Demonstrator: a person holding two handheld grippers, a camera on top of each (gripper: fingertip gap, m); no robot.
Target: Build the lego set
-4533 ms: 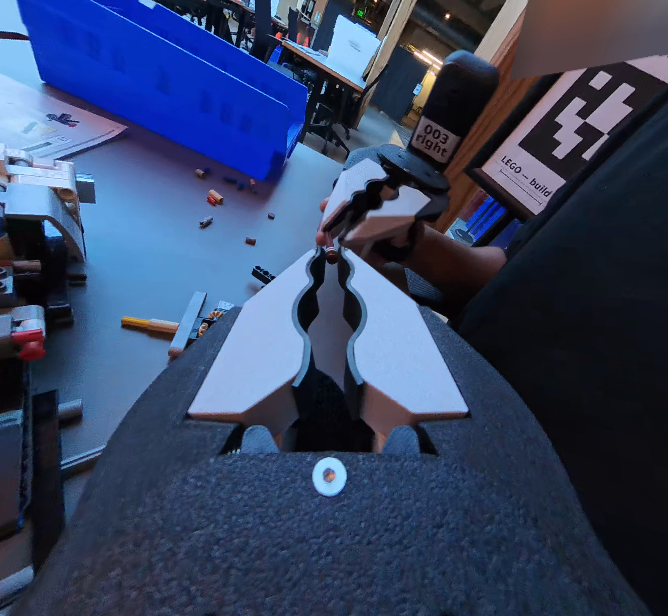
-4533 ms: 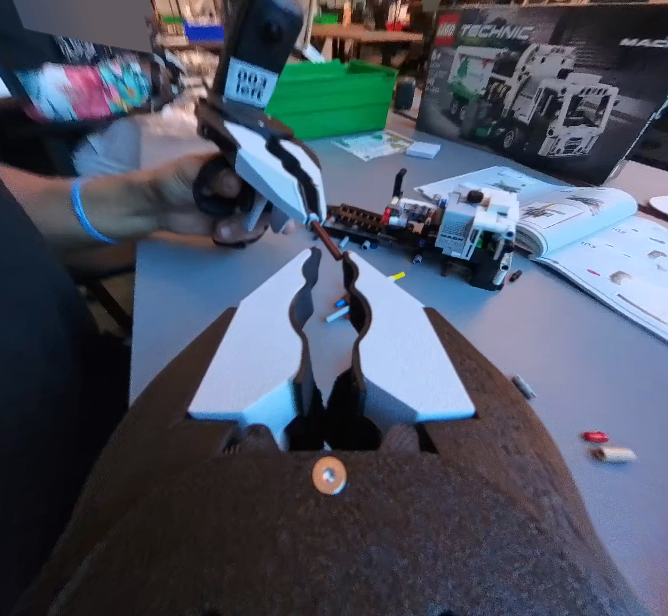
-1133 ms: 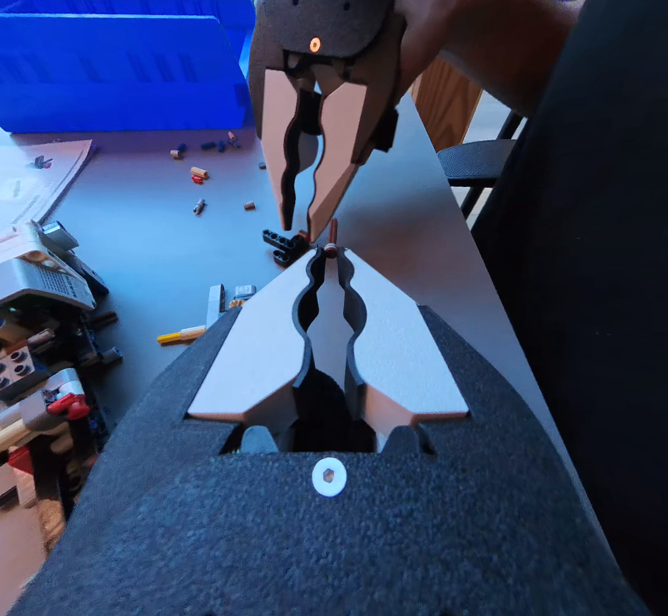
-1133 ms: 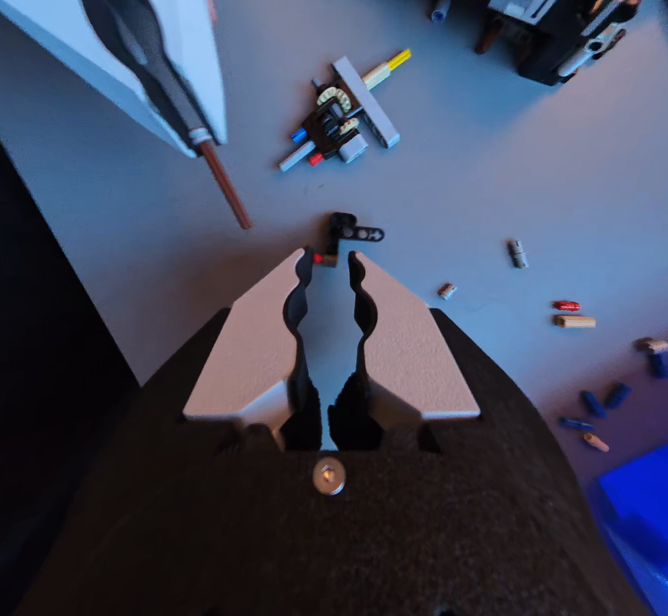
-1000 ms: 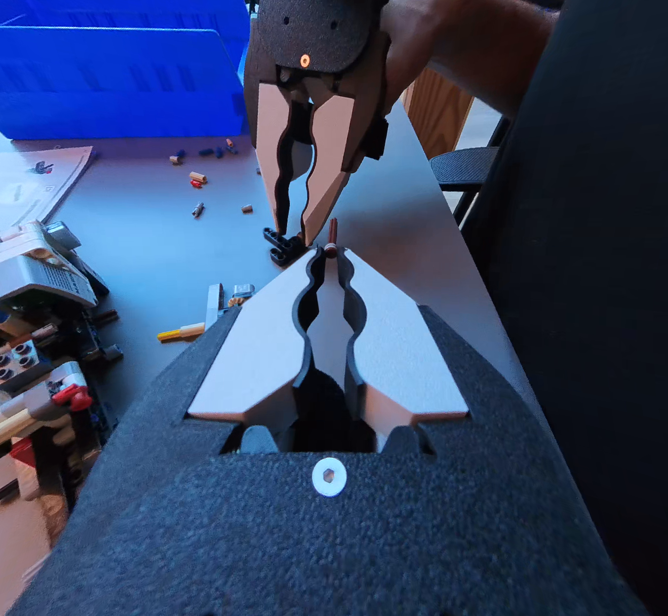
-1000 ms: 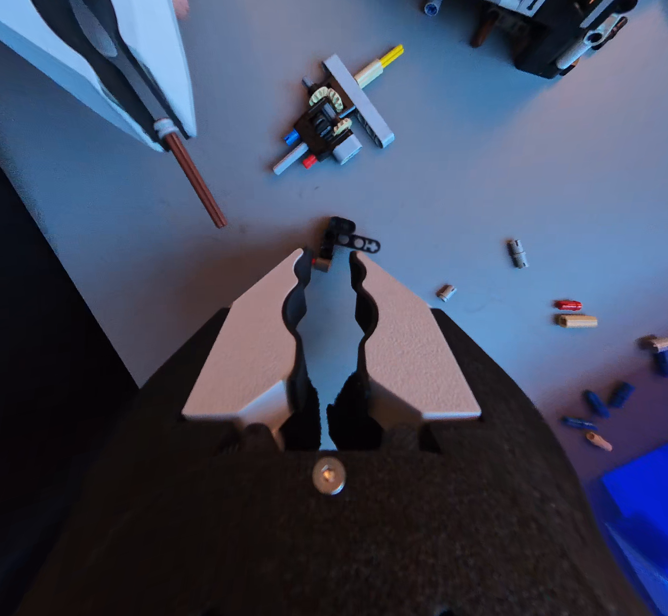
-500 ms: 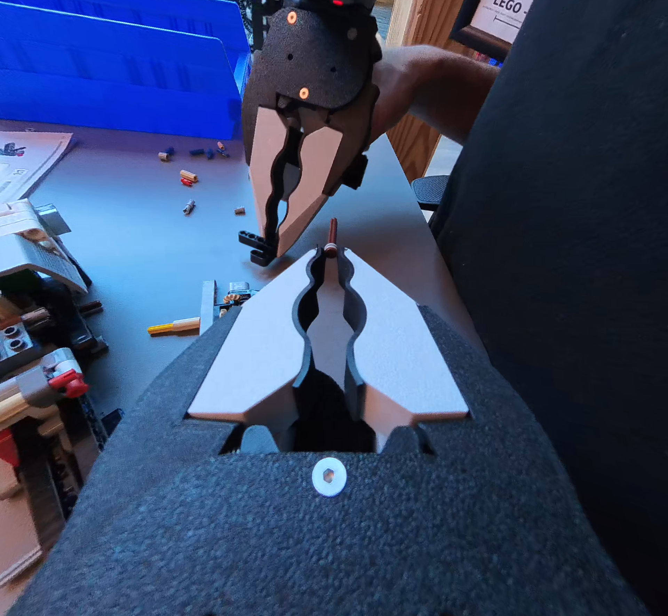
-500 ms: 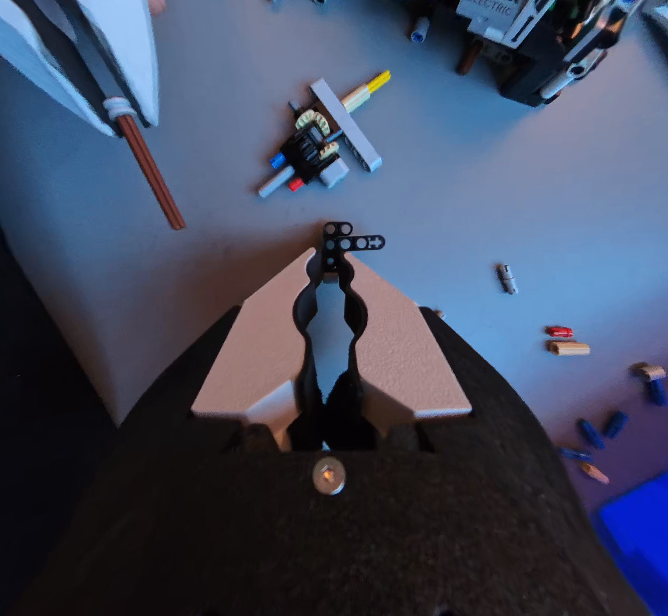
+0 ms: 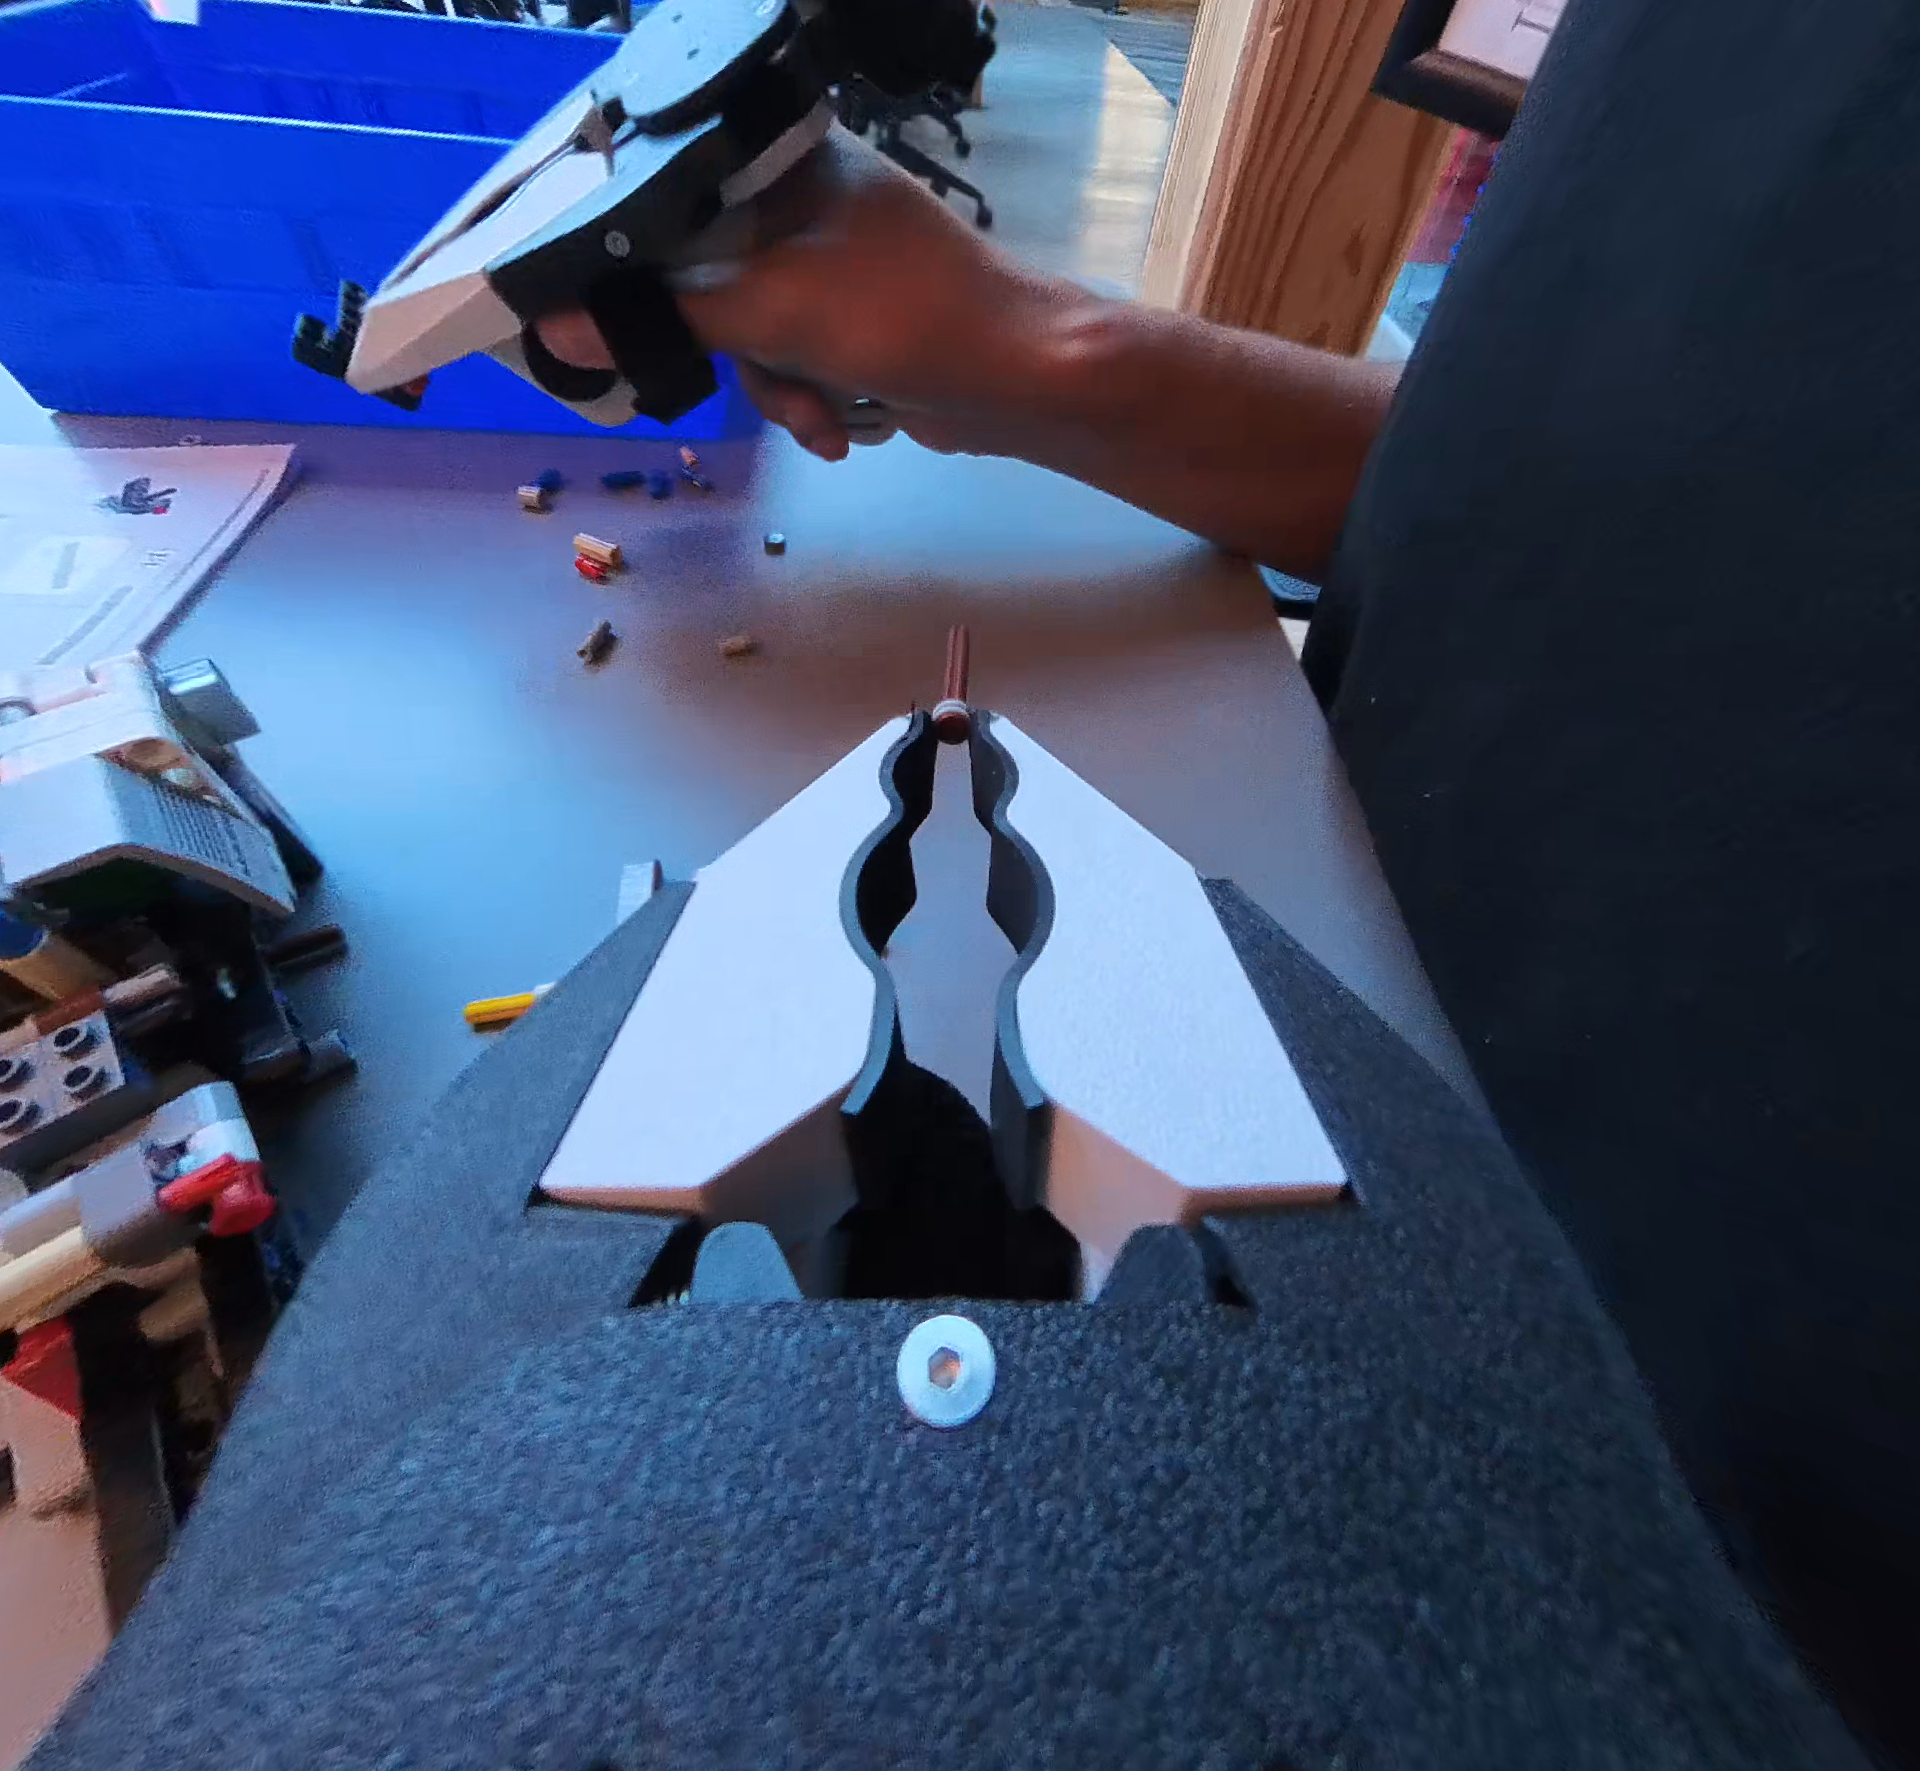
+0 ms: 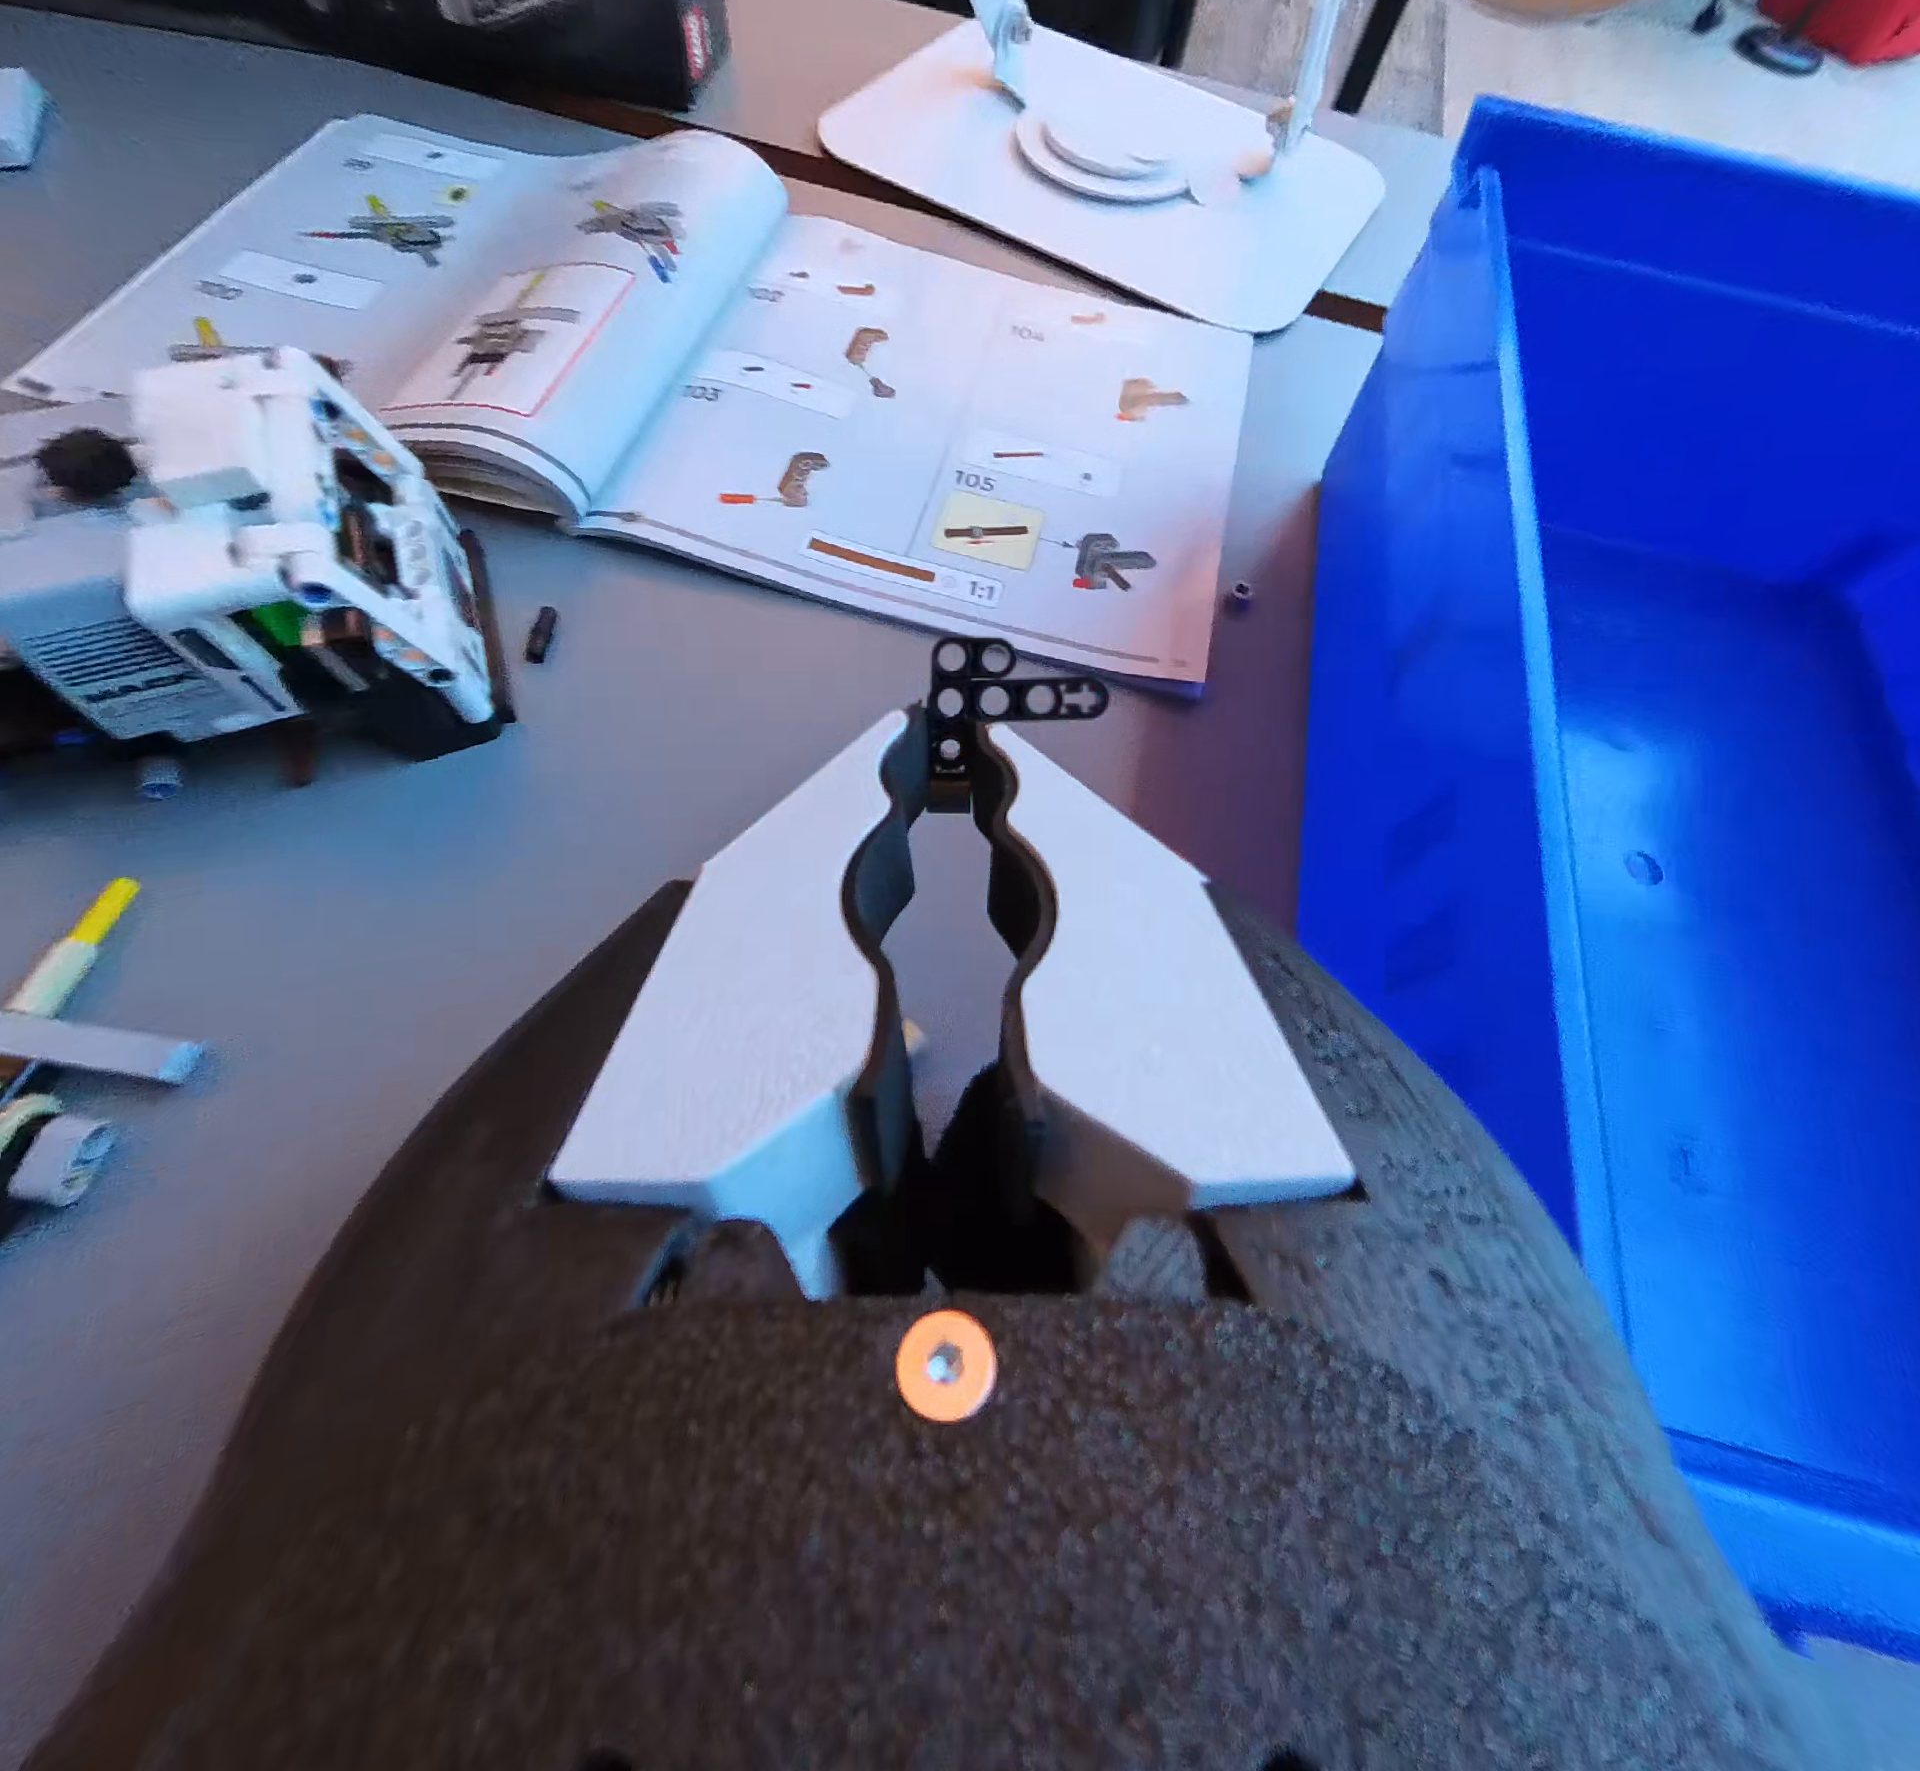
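Above the grey worktop (image 9: 436,786), the left tongs (image 9: 951,722) pinch a brown axle (image 9: 954,672) at their tips. The right tongs (image 10: 951,745) grip a black perforated connector (image 10: 997,698), lifted clear of the surface. Only the right wrist view shows the open instruction booklet (image 10: 727,371), the white truck assembly (image 10: 281,558) and the blue bin (image 10: 1662,786) interior; only the left wrist view shows the holding hand (image 9: 873,339) and scattered pins (image 9: 597,558).

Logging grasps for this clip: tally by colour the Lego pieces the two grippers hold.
Brown axle, left gripper: 1
Pale ring on the axle: 1
Black angled beam, right gripper: 1
Total: 3
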